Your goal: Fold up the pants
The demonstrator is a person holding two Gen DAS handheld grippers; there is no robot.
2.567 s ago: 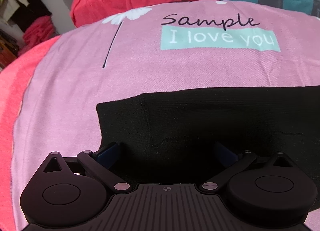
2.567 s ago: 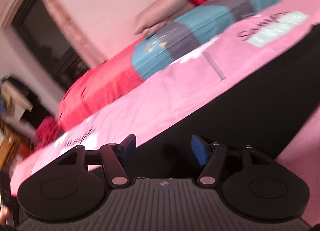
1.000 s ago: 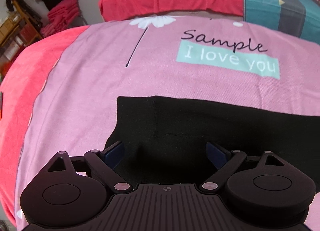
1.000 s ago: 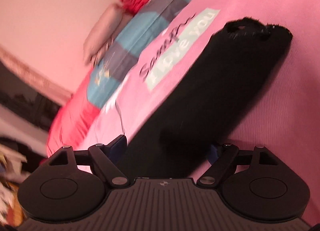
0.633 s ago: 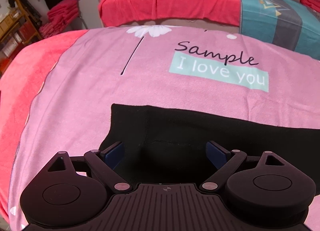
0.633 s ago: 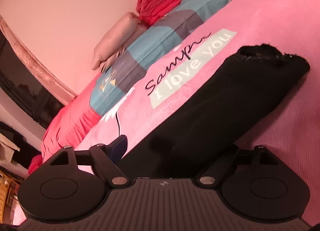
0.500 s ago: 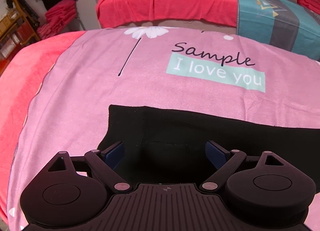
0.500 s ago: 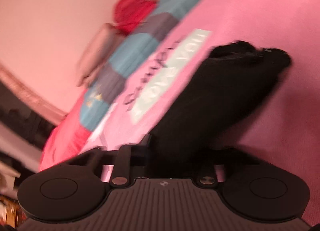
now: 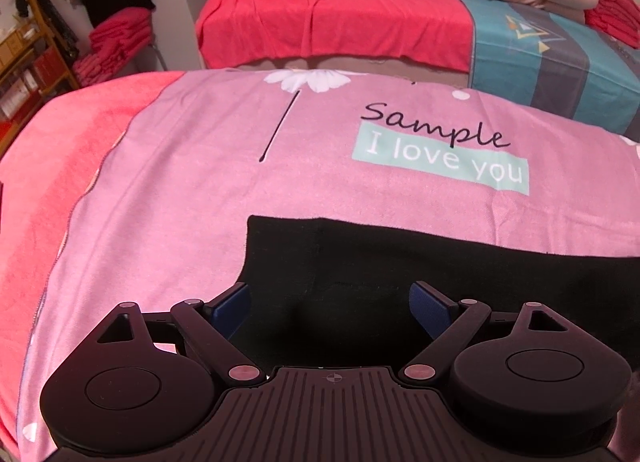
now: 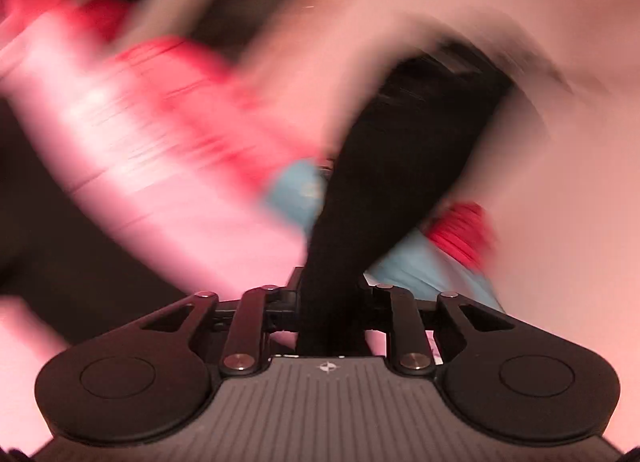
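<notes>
Across the pink blanket [image 9: 224, 190] on my bed the pants [image 9: 440, 282] lie flat as a long black band, just below the "I love you" patch [image 9: 440, 162] and running off to the right of it. Their squared end sits below and left of that patch, right under my left gripper [image 9: 332, 302], whose jaws stand wide apart with cloth beneath them but nothing pinched.

My right gripper [image 10: 330, 294] is the worry. Its jaws are clamped on a bunched strip of the black cloth, yet they are easing apart a little at this moment, and that whole view is smeared by a fast swing. I judge a carried fold is under way, and a grip that slackens mid-swing could let the cloth slide out, dropping the far end short of the patch or in a heap.

The second risk is smaller: with my left jaws holding nothing, the near end is unpinned. A hard pull from the right could drag the whole band sideways past the patch and skew the fold line.

I cannot tell from the blur how much cloth is inside the right jaws.
</notes>
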